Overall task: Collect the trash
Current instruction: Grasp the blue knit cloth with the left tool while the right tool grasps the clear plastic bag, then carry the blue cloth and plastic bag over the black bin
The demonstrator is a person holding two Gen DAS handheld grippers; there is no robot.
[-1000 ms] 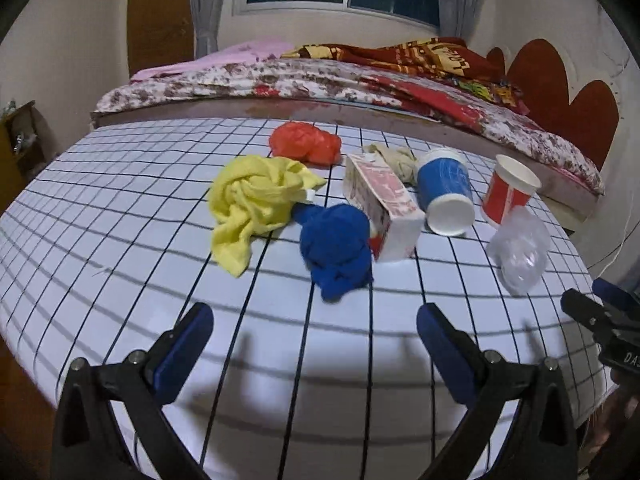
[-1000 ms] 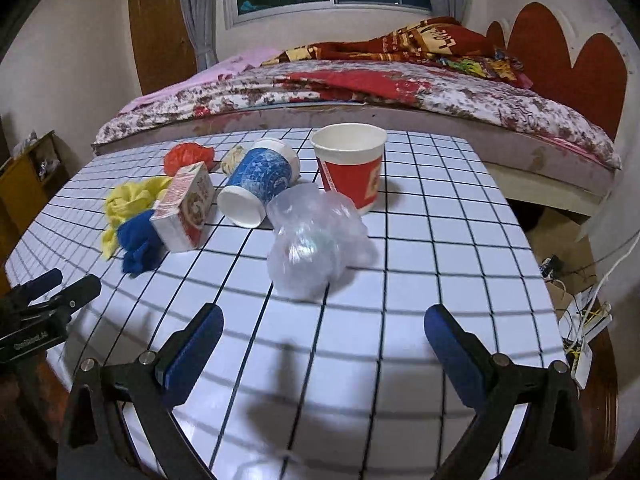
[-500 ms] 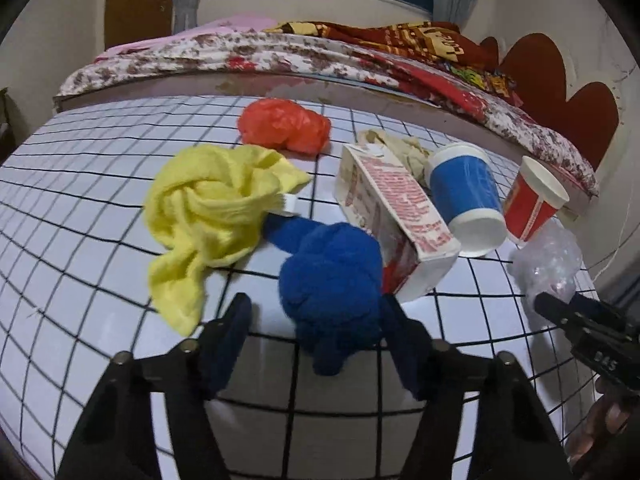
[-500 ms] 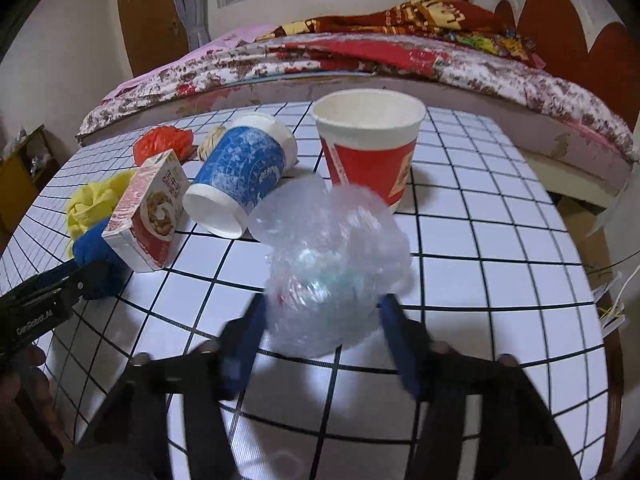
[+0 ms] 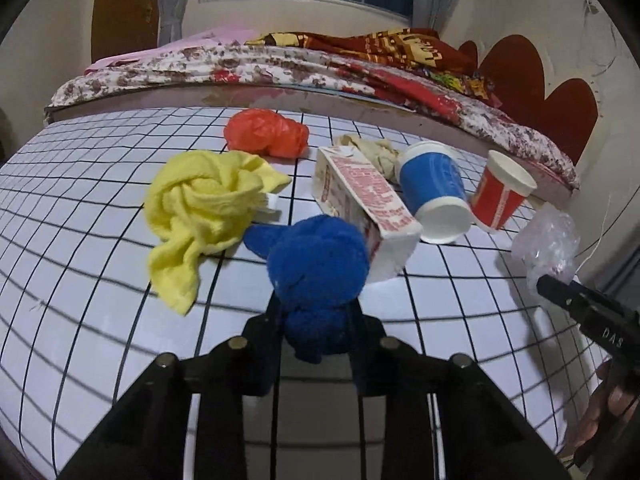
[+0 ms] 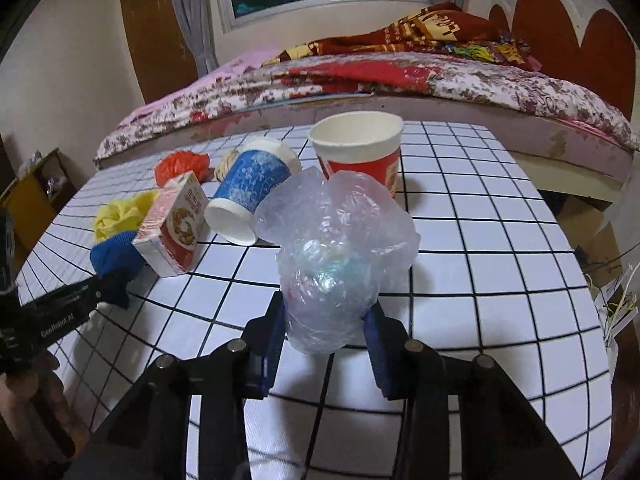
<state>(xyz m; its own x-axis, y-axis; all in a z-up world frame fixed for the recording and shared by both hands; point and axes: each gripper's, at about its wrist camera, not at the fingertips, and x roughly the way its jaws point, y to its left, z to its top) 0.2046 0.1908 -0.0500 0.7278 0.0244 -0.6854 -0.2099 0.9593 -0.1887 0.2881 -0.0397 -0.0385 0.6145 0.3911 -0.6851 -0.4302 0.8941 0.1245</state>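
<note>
Double grab underway, lift comes next.
Left gripper (image 5: 316,324) clamped on the blue cloth wad (image 5: 318,276) at lower centre; right gripper (image 6: 326,334), just closing, squeezes the clear plastic bag (image 6: 334,252) mid-frame.

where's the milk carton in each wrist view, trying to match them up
Left wrist: the milk carton lies on its side just right of centre, directly behind the blue cloth.
Right wrist: the carton sits left of centre, between the blue cloth and the tipped blue cup.
Shared landmark: the upright red cup.
</note>
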